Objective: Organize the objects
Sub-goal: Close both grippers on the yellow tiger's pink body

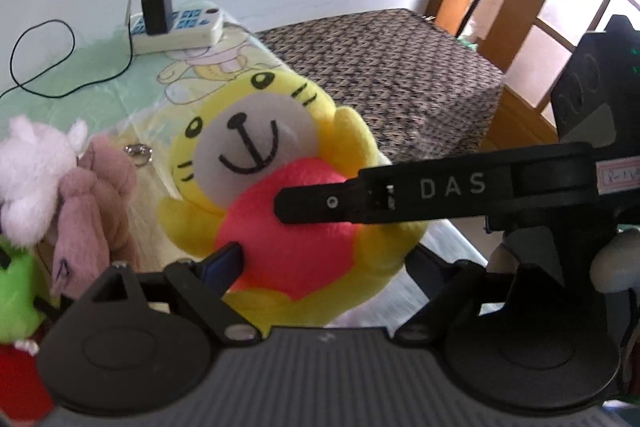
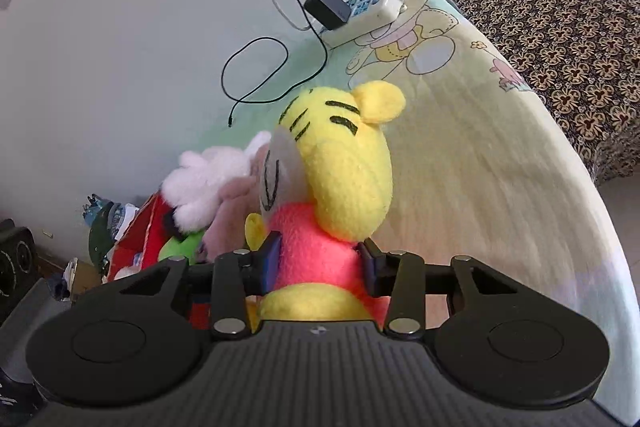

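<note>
You're looking at one clear marking: "DAS" in pale capitals on the black gripper finger [image 1: 400,193] reaching in from the right, crossing just ahead of your left jaws. Further out along that same arm, a pink label [image 1: 618,175] is showing handwritten characters, too cut off to read. The power strip [image 1: 176,27] far ahead of the jaws is showing blue panels, nothing legible.

We see the yellow tiger plush [image 1: 256,163] in its pink shirt between our left gripper [image 1: 320,263] fingers, the right gripper [image 1: 320,205] finger lying across its belly above the bed [image 1: 120,83].
</note>
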Motion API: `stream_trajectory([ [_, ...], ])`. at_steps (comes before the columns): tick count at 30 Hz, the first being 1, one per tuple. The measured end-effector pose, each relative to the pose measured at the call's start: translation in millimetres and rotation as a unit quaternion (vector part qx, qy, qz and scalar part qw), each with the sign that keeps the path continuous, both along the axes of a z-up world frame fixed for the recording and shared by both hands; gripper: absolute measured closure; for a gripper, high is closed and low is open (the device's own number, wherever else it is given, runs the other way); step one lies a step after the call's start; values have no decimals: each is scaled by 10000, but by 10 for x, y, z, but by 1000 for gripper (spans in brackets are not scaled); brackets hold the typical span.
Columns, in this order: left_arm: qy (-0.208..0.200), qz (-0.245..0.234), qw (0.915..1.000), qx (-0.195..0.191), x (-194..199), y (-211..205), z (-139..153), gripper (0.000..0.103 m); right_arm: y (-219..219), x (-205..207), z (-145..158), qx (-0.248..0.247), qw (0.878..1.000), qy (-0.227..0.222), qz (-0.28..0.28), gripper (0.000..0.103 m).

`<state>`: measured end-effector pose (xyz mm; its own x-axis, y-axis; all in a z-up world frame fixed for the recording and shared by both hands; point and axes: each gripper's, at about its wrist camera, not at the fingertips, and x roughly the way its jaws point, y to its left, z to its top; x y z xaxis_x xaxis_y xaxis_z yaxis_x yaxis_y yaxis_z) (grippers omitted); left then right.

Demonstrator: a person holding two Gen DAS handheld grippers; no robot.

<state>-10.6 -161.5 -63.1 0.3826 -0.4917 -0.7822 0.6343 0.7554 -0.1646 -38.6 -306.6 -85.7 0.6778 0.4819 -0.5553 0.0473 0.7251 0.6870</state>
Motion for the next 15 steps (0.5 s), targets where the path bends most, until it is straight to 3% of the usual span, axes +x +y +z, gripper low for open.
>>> stream_trajectory([
  [7,-306,18,9995,-73,-302,299,191,16,292,-179,165,47,9997,-178,177,60],
  [15,-729,122,9969,-256,-450,1003,548,16,999,-235,516,-115,9969,-697,340,60],
])
